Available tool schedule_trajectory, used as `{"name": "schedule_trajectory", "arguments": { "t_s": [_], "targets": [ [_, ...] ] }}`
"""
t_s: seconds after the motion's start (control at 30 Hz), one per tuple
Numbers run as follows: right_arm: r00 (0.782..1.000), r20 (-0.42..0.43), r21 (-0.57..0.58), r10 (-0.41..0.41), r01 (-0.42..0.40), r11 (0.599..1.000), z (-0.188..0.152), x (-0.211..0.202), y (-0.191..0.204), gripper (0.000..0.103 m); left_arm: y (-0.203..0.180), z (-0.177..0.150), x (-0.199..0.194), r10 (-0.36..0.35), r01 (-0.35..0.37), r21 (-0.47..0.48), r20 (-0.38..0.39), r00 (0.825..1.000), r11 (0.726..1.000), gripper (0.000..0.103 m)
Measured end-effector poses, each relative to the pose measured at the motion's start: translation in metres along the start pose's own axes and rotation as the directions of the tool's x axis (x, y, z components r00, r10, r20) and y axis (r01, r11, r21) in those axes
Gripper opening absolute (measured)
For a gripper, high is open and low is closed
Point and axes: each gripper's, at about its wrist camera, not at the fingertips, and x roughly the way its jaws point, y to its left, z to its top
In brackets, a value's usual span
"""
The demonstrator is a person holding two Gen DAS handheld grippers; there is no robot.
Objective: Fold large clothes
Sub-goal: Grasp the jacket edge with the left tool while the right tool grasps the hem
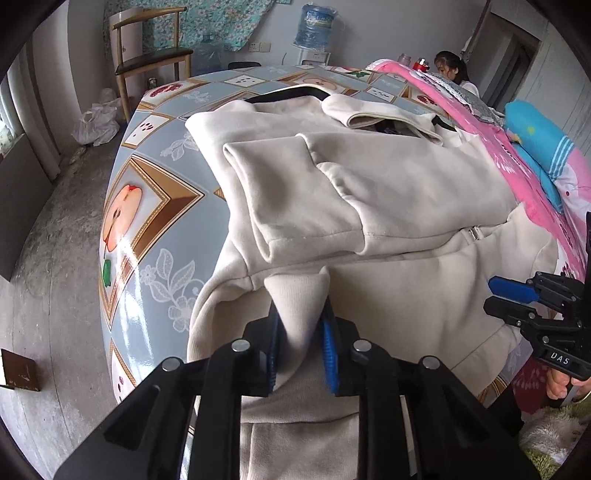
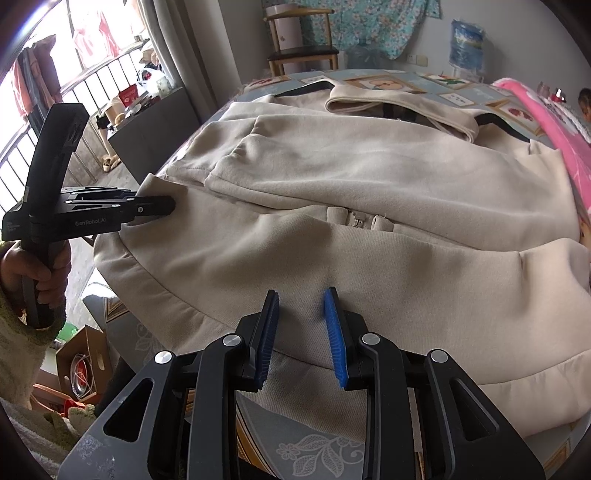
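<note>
Spread across a round surface (image 1: 147, 206) covered in a glossy blue cloth printed with framed fruit pictures lies a large cream jacket (image 1: 369, 184) of soft, fleecy fabric. It rests front up, collar (image 1: 373, 114) on the far side showing a dark lining, and both sleeves are folded across the chest, their cuffs meeting near the middle. A zip pull (image 2: 356, 219) sits at the centre, just below the sleeves. The wide ribbed hem hangs over the surface's near edge.

At the hem's left part, the left claw (image 1: 299, 332) is clamped on a pinched-up ridge of the cream fabric, which rises in a peak between its blue pads. Further right along the hem, the right claw (image 2: 301, 328) hovers with its blue pads apart; nothing is squeezed between them, and the cloth lies flat beneath. A hand (image 2: 33, 266) in a fuzzy green sleeve grips the left tool's handle.

A pink quilt (image 1: 498, 147) borders the jacket's right side. Beyond the collar stand a wooden chair (image 1: 151, 55) and a water bottle (image 1: 314, 26).
</note>
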Motion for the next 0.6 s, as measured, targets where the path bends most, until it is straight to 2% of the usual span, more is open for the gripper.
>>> {"name": "schedule_trajectory", "arguments": {
  "t_s": [0.1, 0.17, 0.23, 0.3, 0.37, 0.47, 0.6],
  "targets": [
    [1.000, 0.003, -0.007, -0.003, 0.003, 1.000, -0.001, 0.000, 0.001, 0.027, -0.014, -0.003, -0.003, 0.087, -0.088, 0.046, 0.024, 0.996, 0.995, 0.014],
    [1.000, -0.001, -0.006, 0.005, -0.005, 1.000, 0.000, -0.001, 0.001, 0.032, -0.023, -0.005, -0.002, 0.139, -0.141, 0.071, 0.038, 0.990, 0.987, 0.013],
    [0.999, -0.003, 0.017, 0.048, -0.048, 0.999, 0.002, -0.004, -0.003, 0.056, -0.028, -0.006, 0.000, 0.174, -0.178, 0.079, 0.047, 0.984, 0.981, 0.013],
    [0.996, 0.021, 0.040, 0.082, -0.082, 0.996, 0.004, -0.014, -0.008, 0.062, -0.029, -0.007, 0.000, 0.195, -0.198, 0.078, 0.052, 0.979, 0.977, 0.013],
    [0.995, 0.051, 0.053, 0.083, -0.086, 0.995, 0.007, -0.027, -0.017, 0.064, -0.030, -0.007, 0.000, 0.205, -0.209, 0.077, 0.055, 0.977, 0.975, 0.013],
    [0.990, 0.105, 0.136, 0.093, -0.107, 0.985, 0.010, -0.054, -0.052, 0.066, -0.032, -0.008, 0.000, 0.221, -0.225, 0.086, 0.060, 0.974, 0.970, 0.013],
    [0.988, 0.152, 0.275, -0.008, -0.035, 0.961, 0.004, -0.092, -0.127, 0.068, -0.035, -0.008, 0.001, 0.244, -0.249, 0.091, 0.060, 0.968, 0.964, 0.013]
  ]
}}
